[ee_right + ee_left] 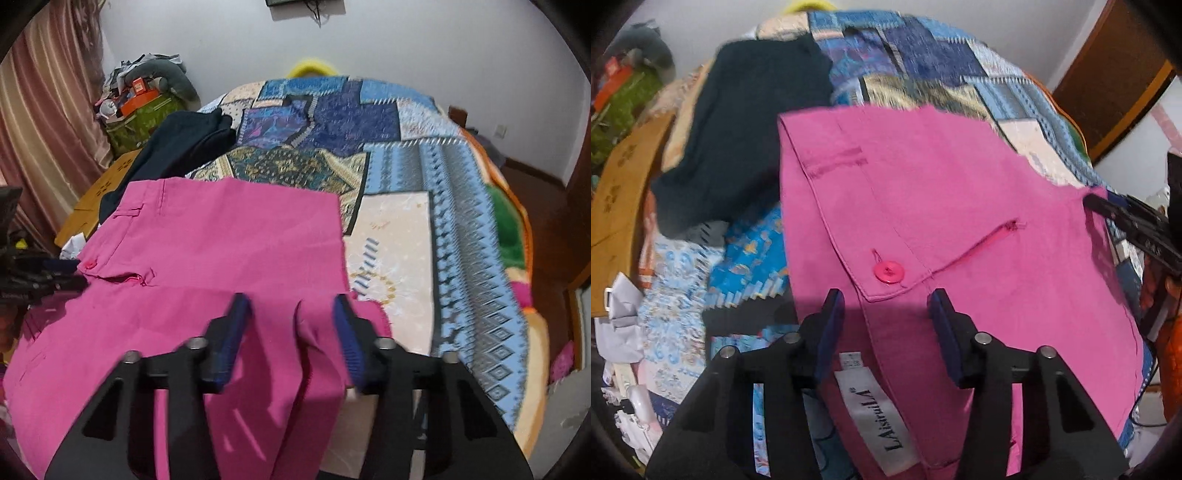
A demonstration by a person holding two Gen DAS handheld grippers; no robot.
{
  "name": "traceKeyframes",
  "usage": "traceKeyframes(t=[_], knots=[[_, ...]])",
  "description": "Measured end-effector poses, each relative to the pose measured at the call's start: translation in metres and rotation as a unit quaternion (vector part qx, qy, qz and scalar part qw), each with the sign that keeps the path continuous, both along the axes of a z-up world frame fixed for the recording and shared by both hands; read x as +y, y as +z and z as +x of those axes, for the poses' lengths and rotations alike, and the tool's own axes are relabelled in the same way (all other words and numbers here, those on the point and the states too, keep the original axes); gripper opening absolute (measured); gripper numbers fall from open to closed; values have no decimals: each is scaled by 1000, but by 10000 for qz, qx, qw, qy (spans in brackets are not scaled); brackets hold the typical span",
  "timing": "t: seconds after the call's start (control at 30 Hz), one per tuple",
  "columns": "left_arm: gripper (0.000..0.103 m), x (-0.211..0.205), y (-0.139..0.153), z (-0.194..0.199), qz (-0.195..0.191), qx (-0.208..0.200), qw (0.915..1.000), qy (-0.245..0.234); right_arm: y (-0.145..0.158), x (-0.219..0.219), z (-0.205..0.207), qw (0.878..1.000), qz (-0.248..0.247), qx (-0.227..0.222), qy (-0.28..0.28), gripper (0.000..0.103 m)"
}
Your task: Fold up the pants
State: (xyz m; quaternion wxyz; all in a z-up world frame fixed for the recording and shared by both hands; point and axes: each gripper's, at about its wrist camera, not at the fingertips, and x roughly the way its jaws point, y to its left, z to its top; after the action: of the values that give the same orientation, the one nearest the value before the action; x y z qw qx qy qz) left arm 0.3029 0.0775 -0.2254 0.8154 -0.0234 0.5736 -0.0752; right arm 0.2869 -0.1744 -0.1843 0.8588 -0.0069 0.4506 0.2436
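Bright pink pants [942, 184] lie spread on the patchwork bedspread [406, 166], waistband toward the left gripper. A pink button [888, 272] and a white brand label [875, 413] mark that waistband. My left gripper [884, 306] points steeply down over the waist edge, its blue pads apart with the cloth lying between them. In the right wrist view, the pants [221, 240] fill the lower left. My right gripper [290, 306] is at their near right edge, jaws apart. A raised fold of pink cloth [301, 325] stands between the fingers.
A dark navy garment [177, 147] lies on the bed beyond the pants, to the left. A wooden board [624, 192] and a green bag [140, 118] of clutter stand at the bed's left side, by a striped curtain [37, 110]. Bare bedspread extends to the right.
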Motion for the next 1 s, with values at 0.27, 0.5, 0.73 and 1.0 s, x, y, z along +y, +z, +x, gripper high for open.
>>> traceKeyframes(t=[0.27,0.5,0.73,1.0], knots=[[22,-4,-1,-10,378,-109,9991,-130,-6,-1,-4,9999,-114,52,42,4],[22,-11,-4,-13,877,-285,9957,-117,-10,-1,-8,9986,-534,-36,33,3],[24,-8,-5,-9,776,-232,9965,-212,-19,-11,-4,9978,-540,371,-73,3],[33,-2,13,-10,595,-270,9978,-80,5,-25,-18,9988,-287,352,-159,4]])
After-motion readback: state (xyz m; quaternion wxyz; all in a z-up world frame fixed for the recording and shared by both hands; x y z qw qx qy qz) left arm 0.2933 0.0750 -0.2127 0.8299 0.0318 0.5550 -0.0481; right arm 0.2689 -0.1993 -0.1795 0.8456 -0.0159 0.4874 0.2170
